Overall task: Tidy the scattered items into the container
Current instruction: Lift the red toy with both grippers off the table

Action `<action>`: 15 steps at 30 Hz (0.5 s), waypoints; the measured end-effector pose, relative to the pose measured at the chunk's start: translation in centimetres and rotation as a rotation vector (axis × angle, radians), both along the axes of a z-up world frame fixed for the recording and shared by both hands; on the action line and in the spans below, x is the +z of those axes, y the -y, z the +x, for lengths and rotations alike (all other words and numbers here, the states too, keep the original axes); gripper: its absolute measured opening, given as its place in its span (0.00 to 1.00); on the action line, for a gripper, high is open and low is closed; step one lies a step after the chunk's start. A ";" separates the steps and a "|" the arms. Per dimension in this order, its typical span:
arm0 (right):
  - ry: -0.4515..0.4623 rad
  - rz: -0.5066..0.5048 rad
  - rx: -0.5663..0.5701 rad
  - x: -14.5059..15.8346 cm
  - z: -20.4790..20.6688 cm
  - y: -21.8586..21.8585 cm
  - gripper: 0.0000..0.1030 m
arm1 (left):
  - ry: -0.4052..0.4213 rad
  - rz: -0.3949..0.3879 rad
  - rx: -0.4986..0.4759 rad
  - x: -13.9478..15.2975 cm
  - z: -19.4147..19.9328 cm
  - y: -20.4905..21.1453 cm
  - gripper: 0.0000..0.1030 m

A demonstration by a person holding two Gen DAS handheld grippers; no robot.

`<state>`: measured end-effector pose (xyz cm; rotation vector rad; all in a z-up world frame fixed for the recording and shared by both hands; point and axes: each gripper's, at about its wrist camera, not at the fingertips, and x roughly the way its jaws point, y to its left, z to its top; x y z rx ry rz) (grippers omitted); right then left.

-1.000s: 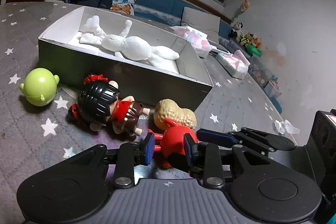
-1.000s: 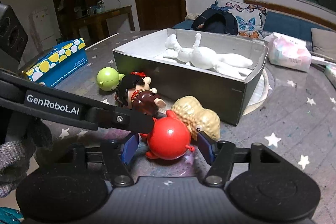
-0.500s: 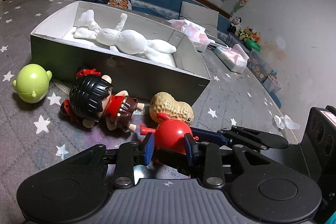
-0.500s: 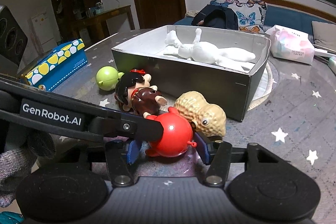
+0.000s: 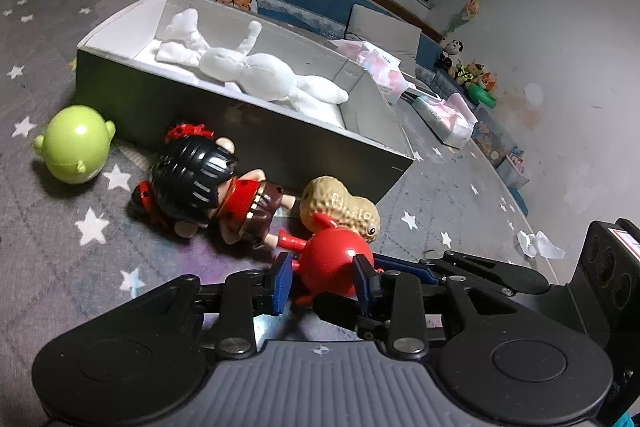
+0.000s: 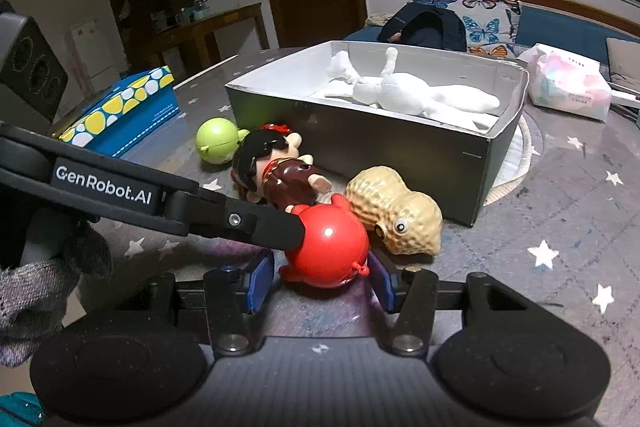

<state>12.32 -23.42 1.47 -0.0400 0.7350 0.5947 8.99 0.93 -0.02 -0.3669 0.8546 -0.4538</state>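
Since the earlier frames, both grippers have been brought in around the red round toy (image 5: 334, 265), and the right gripper's (image 6: 322, 277) gap has been narrowed. The left gripper (image 5: 323, 281) is being seen with its blue pads (image 5: 282, 281) set close on either side of the toy; firm contact cannot be told. The right gripper's pads are standing narrowly apart, with a gap showing on its left side. The toy's lower part is being hidden by the fingers, and in the right wrist view its left edge is being covered by the left gripper's arm. It is lying on the star-patterned tablecloth (image 5: 48, 255), just near of the peanut toy (image 6: 394, 215) and touching it. The black-haired doll (image 5: 212, 189) is lying with its long axis running left to right, head to the left. The grey box (image 6: 400, 147), farther back, is holding a white plush figure (image 5: 256, 71). The green round toy (image 5: 74, 151) is lying at far left.
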 end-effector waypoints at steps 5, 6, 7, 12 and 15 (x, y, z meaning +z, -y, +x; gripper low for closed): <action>-0.003 -0.003 0.031 0.2 -0.5 0.0 0.52 | -0.011 -0.005 -0.008 -0.1 -0.4 -0.4 0.35; -0.006 -0.001 0.041 0.2 -0.6 0.0 0.52 | -0.013 -0.006 -0.011 -0.1 -0.4 -0.5 0.35; -0.008 0.000 0.050 0.2 -0.7 0.0 0.52 | -0.013 -0.007 -0.013 -0.1 -0.5 -0.5 0.35; -0.009 0.005 0.073 0.3 -1.1 0.0 0.52 | -0.023 -0.021 -0.011 -0.3 -0.8 -0.8 0.35; -0.004 0.006 0.046 0.2 -0.6 0.1 0.52 | -0.041 -0.043 0.000 -0.5 -0.5 -1.2 0.35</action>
